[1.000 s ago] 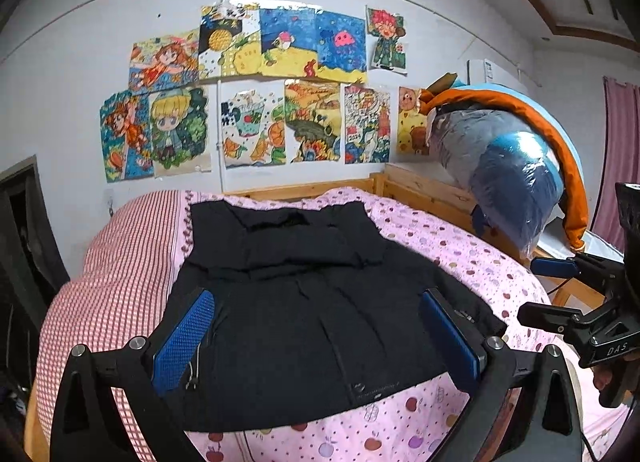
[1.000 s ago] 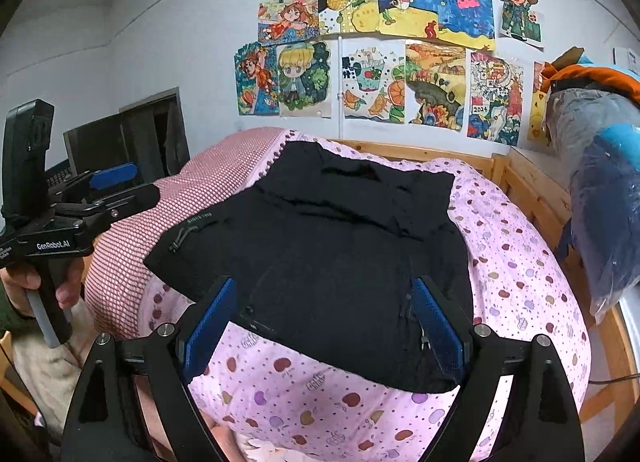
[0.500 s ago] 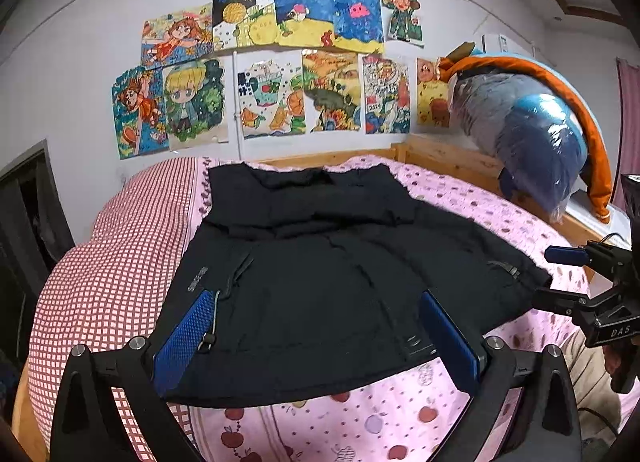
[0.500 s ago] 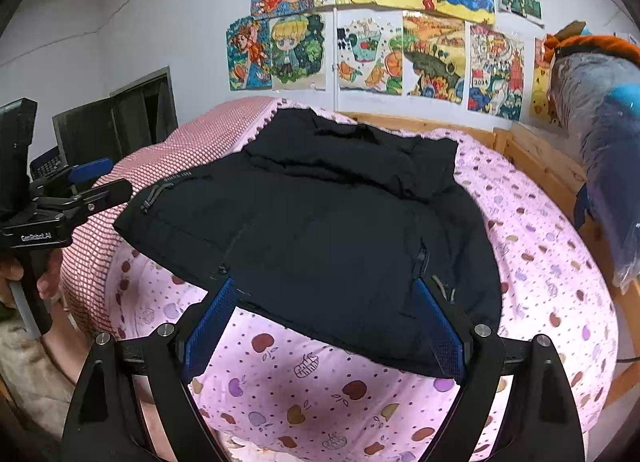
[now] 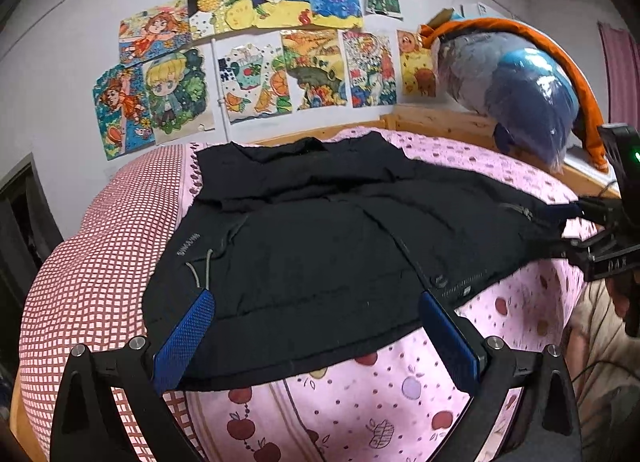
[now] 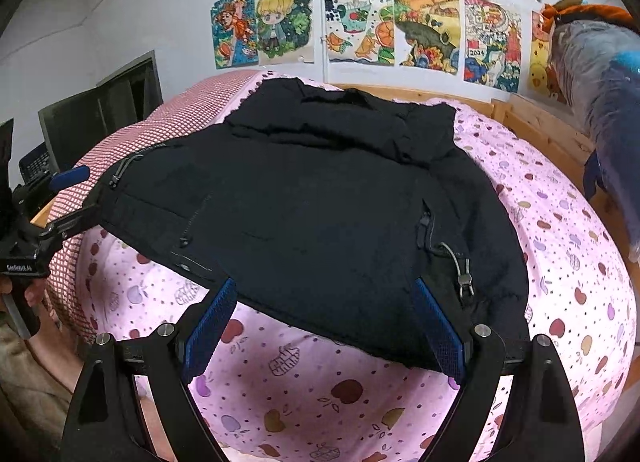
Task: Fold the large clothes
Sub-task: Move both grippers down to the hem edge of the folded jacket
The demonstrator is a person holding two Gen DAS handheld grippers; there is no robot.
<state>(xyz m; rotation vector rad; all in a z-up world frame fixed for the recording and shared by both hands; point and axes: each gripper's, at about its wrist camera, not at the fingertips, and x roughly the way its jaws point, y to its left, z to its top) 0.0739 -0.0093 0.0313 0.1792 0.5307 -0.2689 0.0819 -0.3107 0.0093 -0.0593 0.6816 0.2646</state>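
The large black padded jacket (image 5: 320,246) lay spread flat on the pink apple-print bedsheet (image 6: 568,254), its hem just ahead of both tools. The left gripper (image 5: 316,338) stood spread wide and held nothing, its blue pads over the hem. The right gripper (image 6: 324,326) was likewise released above the hem's other end. Colourful drawings (image 5: 280,61) hung on the wall far ahead.

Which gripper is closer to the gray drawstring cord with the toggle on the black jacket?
Right. The right gripper has the drawstring cord just beyond its right finger. The left gripper is at the jacket hem's opposite end.
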